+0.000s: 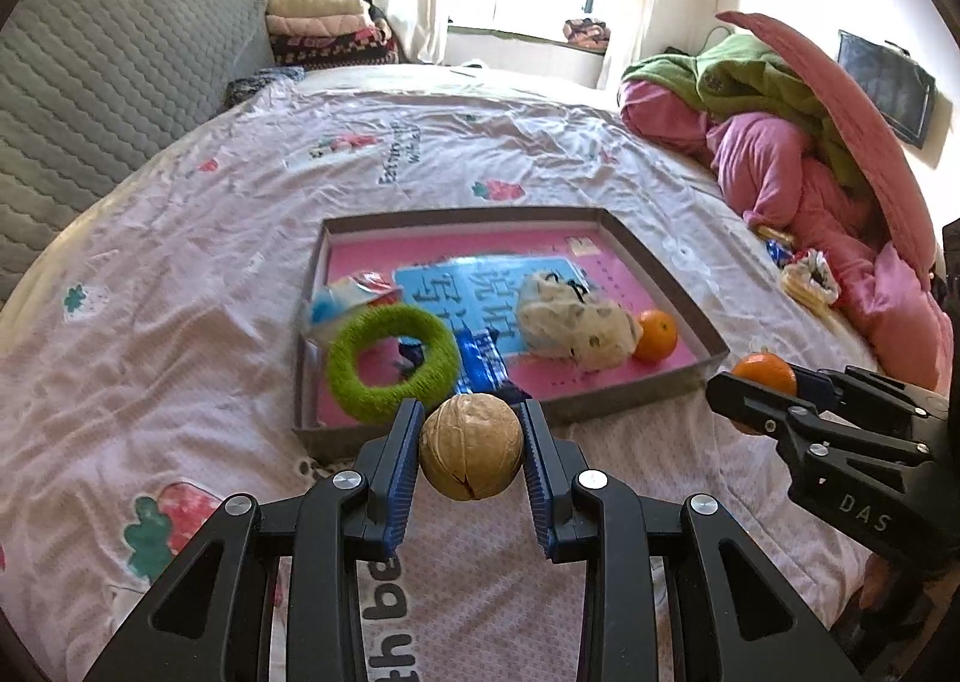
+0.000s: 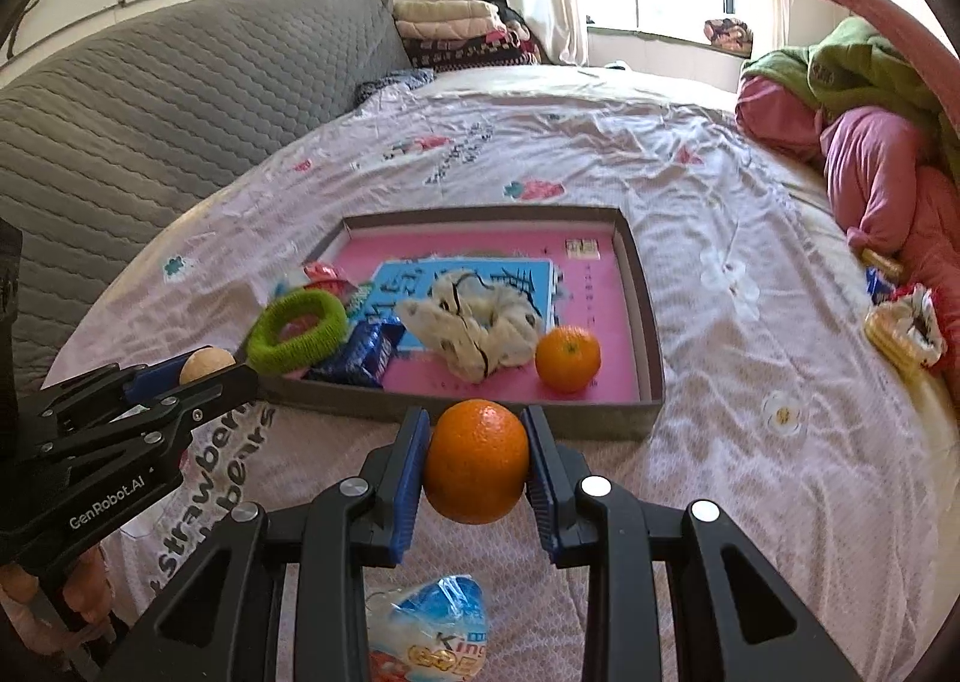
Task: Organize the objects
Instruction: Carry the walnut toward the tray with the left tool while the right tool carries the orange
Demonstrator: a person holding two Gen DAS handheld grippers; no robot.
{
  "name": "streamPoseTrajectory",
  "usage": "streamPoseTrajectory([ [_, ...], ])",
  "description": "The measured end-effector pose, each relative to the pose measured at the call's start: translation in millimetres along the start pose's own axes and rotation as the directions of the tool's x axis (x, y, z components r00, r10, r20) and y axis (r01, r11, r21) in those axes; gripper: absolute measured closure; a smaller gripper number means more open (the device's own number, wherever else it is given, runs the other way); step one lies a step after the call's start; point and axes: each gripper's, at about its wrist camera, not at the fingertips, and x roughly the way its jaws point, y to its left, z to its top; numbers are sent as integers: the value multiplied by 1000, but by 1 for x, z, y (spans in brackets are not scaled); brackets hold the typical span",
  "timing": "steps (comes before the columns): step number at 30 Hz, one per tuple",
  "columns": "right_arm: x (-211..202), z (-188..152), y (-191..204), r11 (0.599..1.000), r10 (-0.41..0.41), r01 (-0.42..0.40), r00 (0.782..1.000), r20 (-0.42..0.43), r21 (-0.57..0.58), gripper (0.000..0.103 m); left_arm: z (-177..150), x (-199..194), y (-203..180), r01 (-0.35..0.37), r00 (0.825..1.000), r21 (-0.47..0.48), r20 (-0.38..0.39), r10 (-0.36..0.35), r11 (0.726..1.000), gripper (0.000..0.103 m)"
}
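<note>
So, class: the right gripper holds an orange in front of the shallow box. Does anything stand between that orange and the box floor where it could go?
Only the box's low near wall lies between the held orange and the tray floor. Past the wall, bare pink floor shows beside the other orange and the white cloth. Nothing else visible blocks it.

Two oranges: one held orange (image 2: 476,460) and one orange in the box (image 2: 567,358). One walnut (image 1: 470,445), one green knitted ring (image 1: 393,361), one shallow box (image 2: 651,316), one cream fabric scrunchie (image 2: 474,328). Two grippers: left gripper (image 1: 470,442), right gripper (image 2: 477,457).
</note>
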Motion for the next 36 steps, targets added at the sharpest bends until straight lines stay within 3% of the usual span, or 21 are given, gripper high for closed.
streamPoseTrajectory([
  [18, -23, 36, 19, 998, -2, 8, 995, 103, -60, 71, 23, -15, 13, -50, 997, -15, 55, 51, 999, 70],
  [36, -6, 51, 28, 995, -9, 20, 994, 110, -94, 71, 39, 4, 34, -71, 996, -41, 60, 73, 997, 70],
])
